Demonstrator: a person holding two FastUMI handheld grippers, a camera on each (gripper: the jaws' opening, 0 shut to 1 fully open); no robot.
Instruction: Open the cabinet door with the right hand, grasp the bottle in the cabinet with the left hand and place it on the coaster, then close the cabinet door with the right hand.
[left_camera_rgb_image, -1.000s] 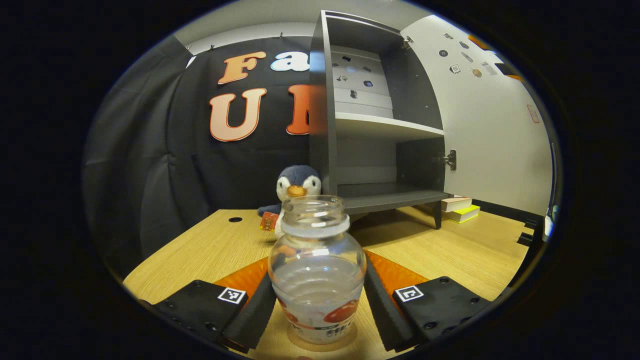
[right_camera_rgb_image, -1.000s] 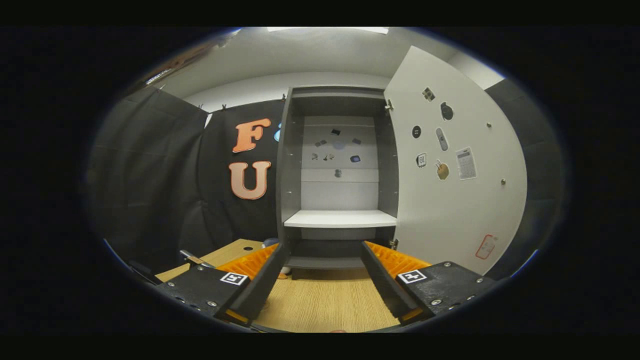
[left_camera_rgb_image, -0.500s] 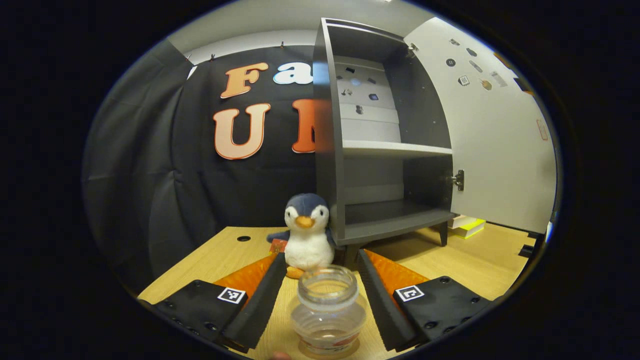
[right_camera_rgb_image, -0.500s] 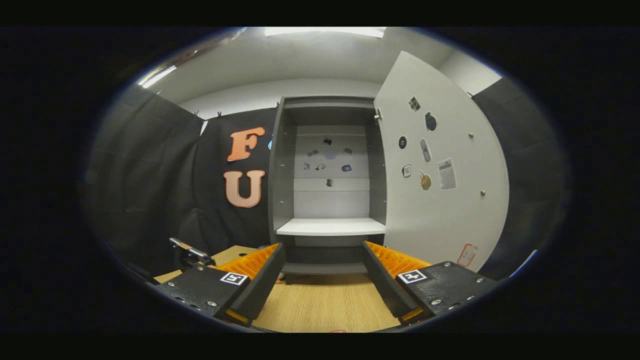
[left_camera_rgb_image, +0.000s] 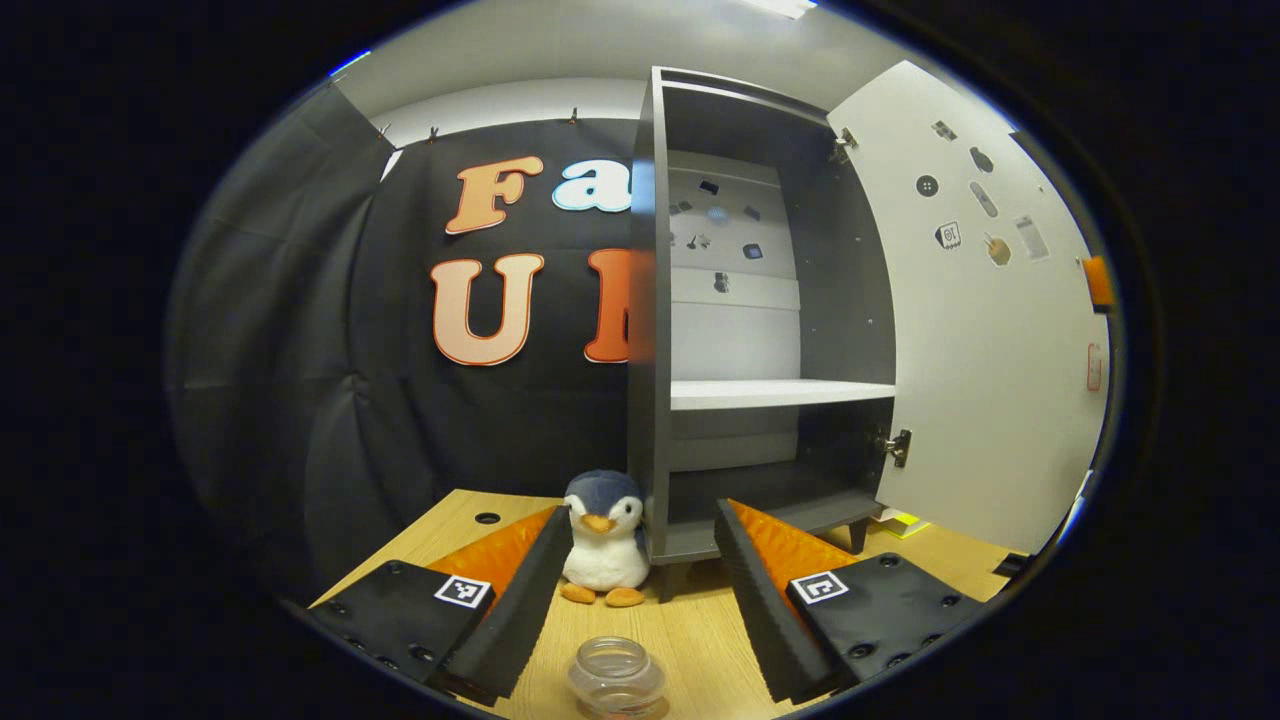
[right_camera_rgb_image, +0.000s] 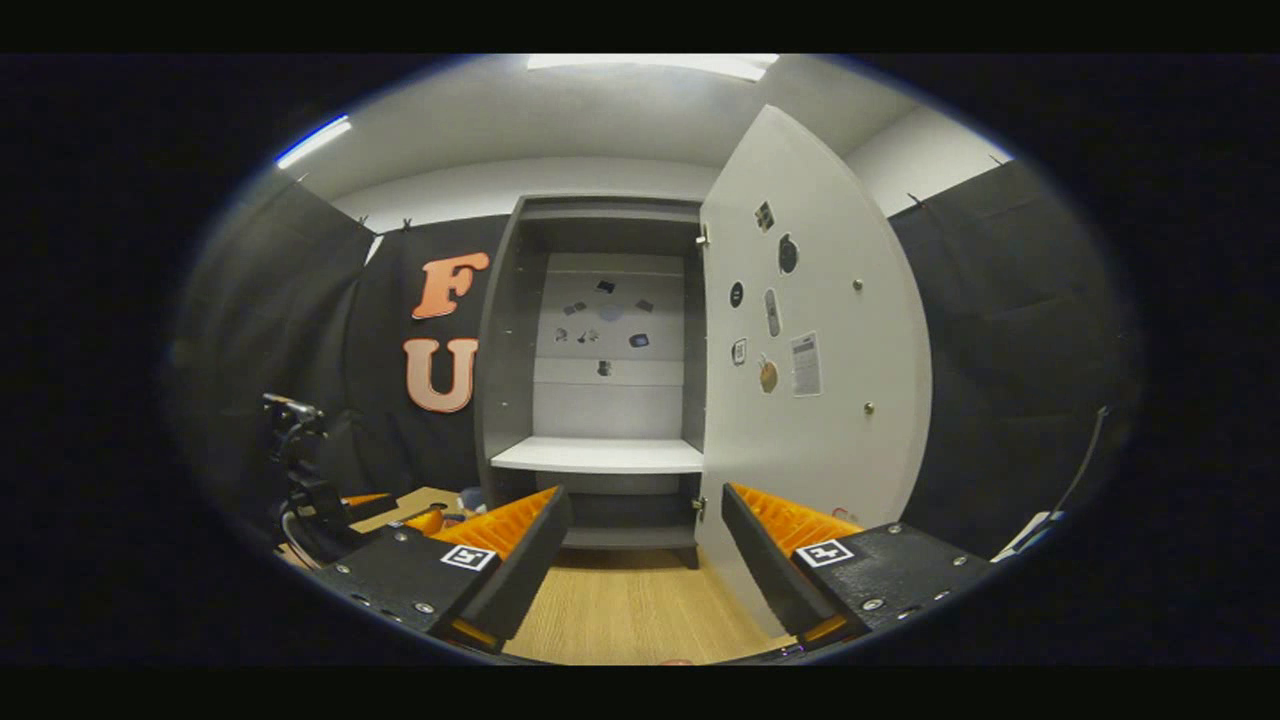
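Bottle (left_camera_rgb_image: 617, 678) upright on table (left_camera_rgb_image: 700, 630), below and between spread fingers of released left hand-held gripper (left_camera_rgb_image: 632, 590), untouched

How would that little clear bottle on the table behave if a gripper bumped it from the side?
The clear bottle looks empty and thin-walled, so it is probably light and would slide or skid on the smooth wooden table. It stands upright with no cap, squat and wide, so it seems less apt to tip. If knocked over, its round body would likely roll.

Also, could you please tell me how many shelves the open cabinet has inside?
2: a white shelf midway up the cabinet, and the grey bottom shelf below. Both look bare.
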